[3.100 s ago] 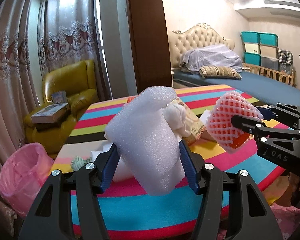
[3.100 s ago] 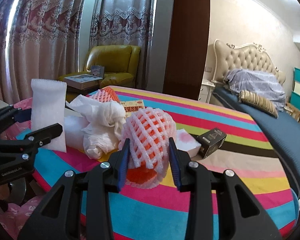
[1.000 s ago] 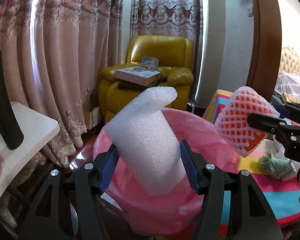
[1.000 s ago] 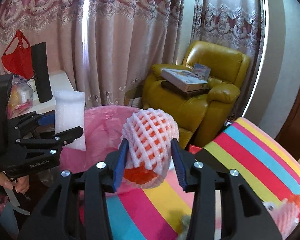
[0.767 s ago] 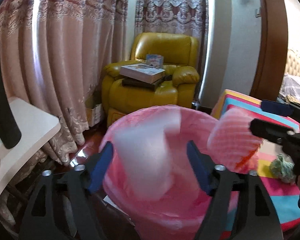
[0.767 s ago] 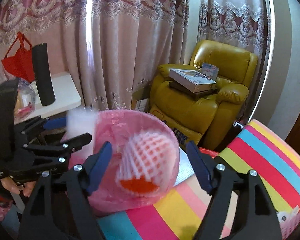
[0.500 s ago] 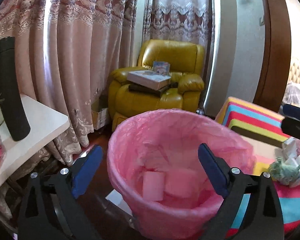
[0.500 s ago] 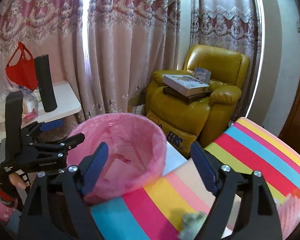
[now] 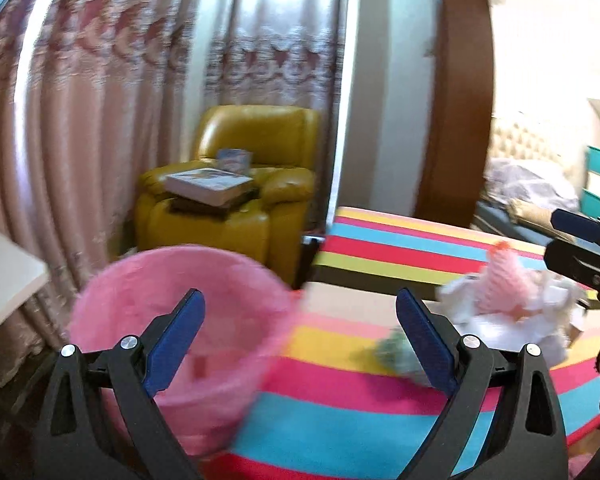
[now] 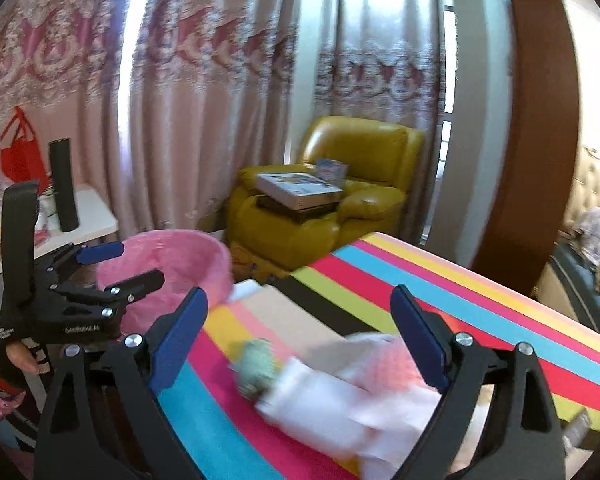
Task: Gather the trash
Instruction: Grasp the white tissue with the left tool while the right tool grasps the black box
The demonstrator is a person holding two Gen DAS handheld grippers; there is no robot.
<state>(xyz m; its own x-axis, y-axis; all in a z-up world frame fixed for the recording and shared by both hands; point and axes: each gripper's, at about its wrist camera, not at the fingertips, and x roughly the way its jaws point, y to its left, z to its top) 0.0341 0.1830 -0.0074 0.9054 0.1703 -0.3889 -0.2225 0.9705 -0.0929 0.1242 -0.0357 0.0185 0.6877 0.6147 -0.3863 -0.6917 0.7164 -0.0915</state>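
A striped bench fills the near ground under both wide-spread, empty tools: the left tool and the right tool. Just ahead of the right tool lies a blurred heap of white and pink trash beside a greenish wad, details unreadable. Left of it, beyond the bench edge, stands the pink-lined bin, its inside smeared, with a yellow armchair and curtains farther back.

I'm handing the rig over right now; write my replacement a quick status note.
Left gripper: open, nothing held, beside the pink-lined bin.
Right gripper: open, nothing held, over the striped table.
Done: foam sheet and the netted fruit wrap dropped in the bin.
Left: white paper heap with pink net, and the green crumpled wad, all lying on the table.
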